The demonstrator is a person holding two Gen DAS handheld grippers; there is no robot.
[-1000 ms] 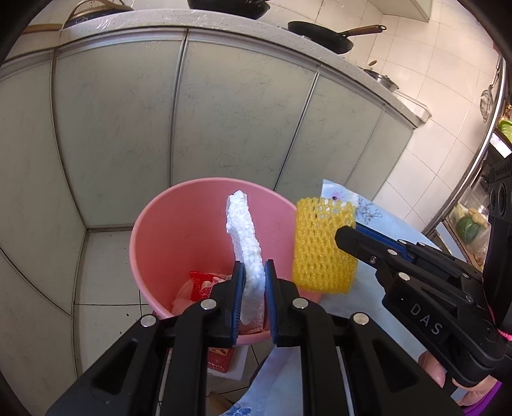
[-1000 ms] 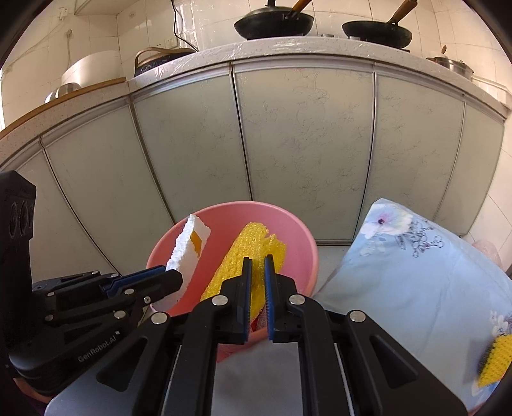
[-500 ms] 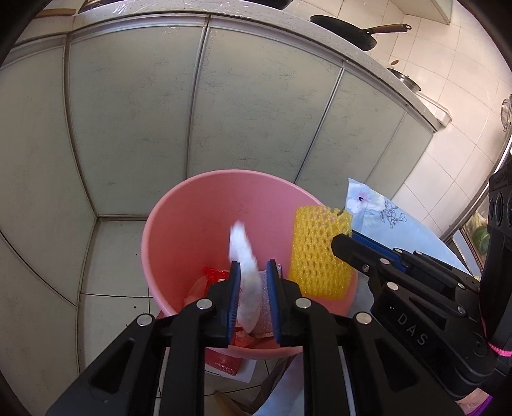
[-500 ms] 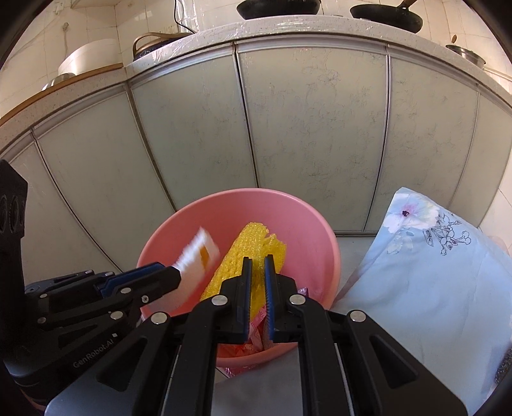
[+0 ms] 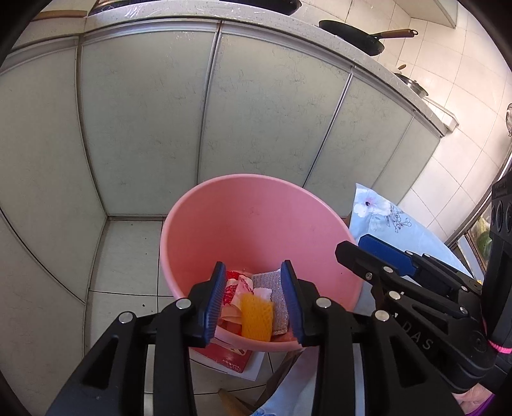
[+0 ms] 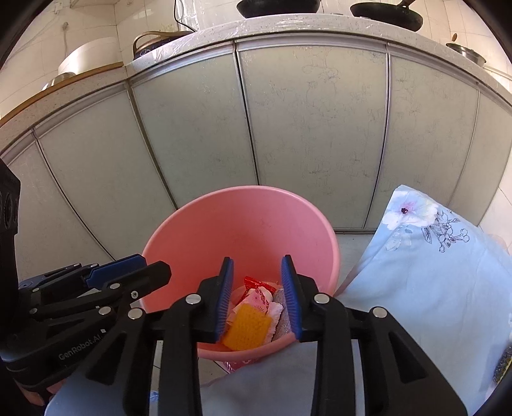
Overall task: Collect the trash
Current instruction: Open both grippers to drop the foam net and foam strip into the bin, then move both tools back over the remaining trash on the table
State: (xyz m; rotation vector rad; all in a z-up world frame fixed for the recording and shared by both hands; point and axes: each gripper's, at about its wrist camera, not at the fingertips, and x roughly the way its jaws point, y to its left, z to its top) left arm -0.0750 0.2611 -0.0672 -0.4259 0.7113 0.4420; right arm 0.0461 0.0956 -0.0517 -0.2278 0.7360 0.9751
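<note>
Left gripper (image 5: 252, 300): jaws opening, nothing gripped between them; "GenRobot.AI" can be read on its body in the right wrist view.
Right gripper (image 6: 257, 299): jaws opening, nothing held; "DAS" is seen on its side.
Yellow foam net (image 6: 247, 327): lies inside the pink bucket (image 5: 204, 224), on top of the other trash; judged light, soft and springy, best pinched across its flat faces.
Red wrapper (image 6: 256, 284): deeper in the bucket; print too small to be read.
Flowered cloth (image 6: 425, 275): beside the bucket, on the bench.

Pale green cabinet doors (image 6: 307, 128) under speckled counter (image 6: 288, 24); white tiled wall (image 5: 464, 105); grey tiled floor (image 5: 128, 256); daylight.
</note>
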